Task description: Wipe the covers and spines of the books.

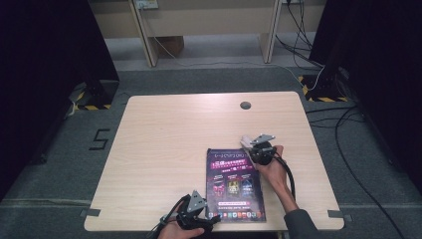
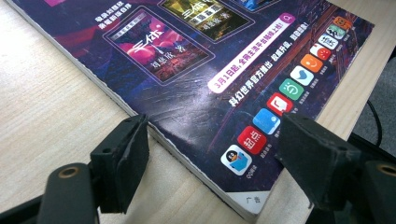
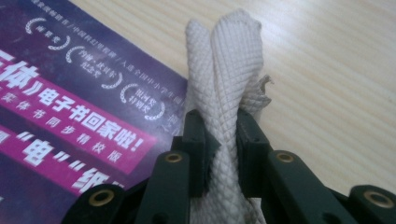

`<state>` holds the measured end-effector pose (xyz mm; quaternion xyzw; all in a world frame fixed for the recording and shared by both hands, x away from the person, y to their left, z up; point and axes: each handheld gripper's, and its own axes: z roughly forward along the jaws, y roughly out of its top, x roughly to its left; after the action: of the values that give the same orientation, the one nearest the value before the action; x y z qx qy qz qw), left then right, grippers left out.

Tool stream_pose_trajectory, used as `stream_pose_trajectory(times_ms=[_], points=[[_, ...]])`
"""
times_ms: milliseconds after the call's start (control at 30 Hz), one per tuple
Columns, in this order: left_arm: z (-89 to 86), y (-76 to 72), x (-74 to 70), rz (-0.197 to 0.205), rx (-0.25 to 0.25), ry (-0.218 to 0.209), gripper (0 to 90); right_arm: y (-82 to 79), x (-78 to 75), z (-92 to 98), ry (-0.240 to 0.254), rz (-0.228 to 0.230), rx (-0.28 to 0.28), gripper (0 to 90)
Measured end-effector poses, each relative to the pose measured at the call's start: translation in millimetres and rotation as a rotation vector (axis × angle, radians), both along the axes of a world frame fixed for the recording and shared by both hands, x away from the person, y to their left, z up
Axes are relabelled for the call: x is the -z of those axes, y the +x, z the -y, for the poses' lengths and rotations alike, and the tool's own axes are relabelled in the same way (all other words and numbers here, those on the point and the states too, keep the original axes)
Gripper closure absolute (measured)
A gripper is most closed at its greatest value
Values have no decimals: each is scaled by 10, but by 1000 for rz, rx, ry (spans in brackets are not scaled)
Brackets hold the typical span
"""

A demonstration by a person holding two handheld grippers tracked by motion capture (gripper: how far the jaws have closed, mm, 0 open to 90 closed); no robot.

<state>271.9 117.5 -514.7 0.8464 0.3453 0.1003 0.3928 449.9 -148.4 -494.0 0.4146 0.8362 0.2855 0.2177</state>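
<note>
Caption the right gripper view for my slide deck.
Right gripper clamps a folded white cloth above a purple magazine.

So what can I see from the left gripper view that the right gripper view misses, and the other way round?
Left gripper view alone: the left hand-held gripper, open astride the magazine's near corner, and its row of app icons. Right gripper view alone: the right hand-held gripper pinching a folded white cloth. Both show the purple magazine cover and the wooden table.

Black claws [image 2: 212,161], brass-ringed screw holes
</note>
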Motion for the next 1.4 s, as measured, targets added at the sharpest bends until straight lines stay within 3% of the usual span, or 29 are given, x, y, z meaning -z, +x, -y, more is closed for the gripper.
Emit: stream_pose_trajectory(times_ms=[200,267,400,533,600,633,767,867,1000,1033,1100,1400], points=[[-2,0,1,0,0,-1,246,6,3,33,28,-14,5,774],[-4,9,2,-4,1,0,241,-29,1,-10,51,-43,-21,768],[-4,9,2,-3,0,1,238,-102,-5,-182,35,-48,-93,768],[-4,6,3,0,0,1,238,-111,-4,-236,26,-41,-113,763],[-4,7,3,-2,-1,0,237,-107,-4,-225,41,-53,-103,763],[-4,6,2,-2,-2,1,236,-83,-2,-183,-6,-12,-72,764],[-5,7,3,-2,-2,0,235,-22,7,-69,-13,9,-6,763],[-5,8,3,0,1,1,234,-18,16,-27,11,2,16,766],[-3,19,2,-3,1,6,216,-53,9,-120,-20,10,5,772],[-3,20,4,-3,0,4,214,-88,10,-213,5,-8,-35,772],[-1,14,3,3,-2,8,215,-107,6,-308,-5,-9,-66,770],[-4,17,6,2,0,7,210,-76,13,-598,30,-31,-113,765]])
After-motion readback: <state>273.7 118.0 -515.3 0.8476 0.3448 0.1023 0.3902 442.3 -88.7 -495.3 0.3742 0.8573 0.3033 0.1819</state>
